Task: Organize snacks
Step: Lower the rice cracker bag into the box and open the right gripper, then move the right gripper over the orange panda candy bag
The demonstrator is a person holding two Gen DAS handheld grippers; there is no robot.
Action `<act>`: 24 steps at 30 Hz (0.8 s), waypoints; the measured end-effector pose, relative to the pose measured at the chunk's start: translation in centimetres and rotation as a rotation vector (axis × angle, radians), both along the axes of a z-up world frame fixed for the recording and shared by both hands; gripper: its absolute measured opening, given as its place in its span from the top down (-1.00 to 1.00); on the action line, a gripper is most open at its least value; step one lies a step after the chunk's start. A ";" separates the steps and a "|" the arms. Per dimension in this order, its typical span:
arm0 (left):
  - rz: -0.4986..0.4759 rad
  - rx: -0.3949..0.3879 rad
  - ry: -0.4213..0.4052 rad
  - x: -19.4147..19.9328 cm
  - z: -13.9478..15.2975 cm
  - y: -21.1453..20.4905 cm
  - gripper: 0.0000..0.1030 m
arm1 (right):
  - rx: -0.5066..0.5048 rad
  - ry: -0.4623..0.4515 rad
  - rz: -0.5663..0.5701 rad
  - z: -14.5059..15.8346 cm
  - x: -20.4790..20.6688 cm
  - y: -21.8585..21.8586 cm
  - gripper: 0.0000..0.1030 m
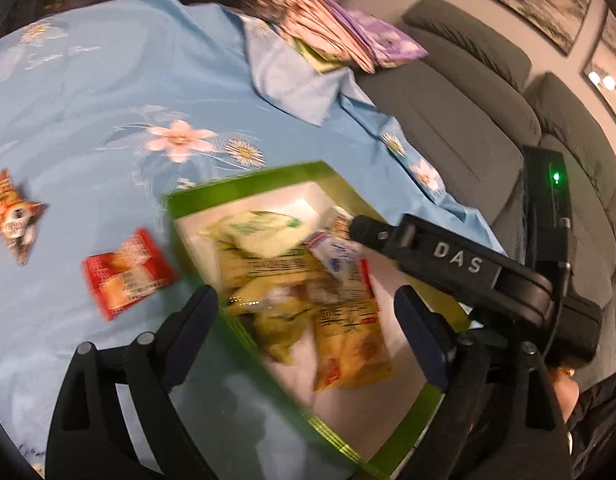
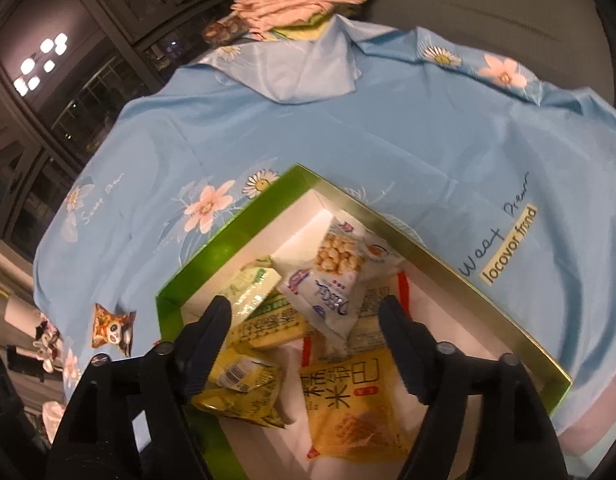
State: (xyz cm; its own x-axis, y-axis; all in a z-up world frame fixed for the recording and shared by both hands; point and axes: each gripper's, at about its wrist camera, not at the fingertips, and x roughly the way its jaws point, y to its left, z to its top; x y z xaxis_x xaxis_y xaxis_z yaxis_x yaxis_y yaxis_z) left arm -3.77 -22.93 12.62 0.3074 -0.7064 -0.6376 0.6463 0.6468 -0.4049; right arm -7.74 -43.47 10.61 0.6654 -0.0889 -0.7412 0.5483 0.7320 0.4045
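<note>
**Q:** Where do things stand?

**A:** Most of it is in. The green box (image 2: 236, 240) sits on the blue floral cloth (image 2: 348, 140), white inside, and holds a heap of packets: a white puffed-ball snack bag (image 2: 340, 264), a yellow rice-cracker packet (image 2: 348, 408), several yellow-green packets (image 2: 244, 392), and a red-edged one mostly buried.

**Q:** And outside the box?

**A:** Two, as far as I can see. A red packet (image 1: 126, 272) lies on the cloth just beside the box's left wall. An orange packet with a panda face (image 1: 14, 216) lies farther left, well apart from the box.

**Q:** Your grippers?

**A:** Left gripper (image 1: 304, 312) is spread wide, nothing between the fingers, hanging over the box's near-left edge. Right gripper (image 2: 306, 320) is also spread and empty, over the heap. From the left camera its tip seems very near the white bag; contact I cannot tell.

**Q:** What's left?

**A:** My judgement: bring in the red packet, then the panda one. The folded cloths (image 1: 340, 32) at the far edge look like no part of this.
</note>
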 end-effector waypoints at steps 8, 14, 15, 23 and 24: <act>0.209 0.075 -0.045 0.9 -0.2 10.0 -0.96 | -0.113 0.002 0.083 1.4 1.7 3.6 -0.60; 0.444 0.118 -0.015 2.4 -3.7 18.6 -0.96 | -0.204 0.029 0.181 1.9 3.6 7.6 -0.62; 0.481 0.139 0.004 2.9 -4.1 19.6 -0.95 | -0.218 0.035 0.193 1.9 3.8 8.3 -0.62; 0.753 0.133 0.077 5.9 -5.4 27.7 -0.97 | -0.316 0.044 0.372 1.9 6.9 16.4 -0.62; 0.757 0.140 0.086 6.2 -5.7 27.9 -0.97 | -0.317 0.049 0.391 1.7 7.4 17.4 -0.62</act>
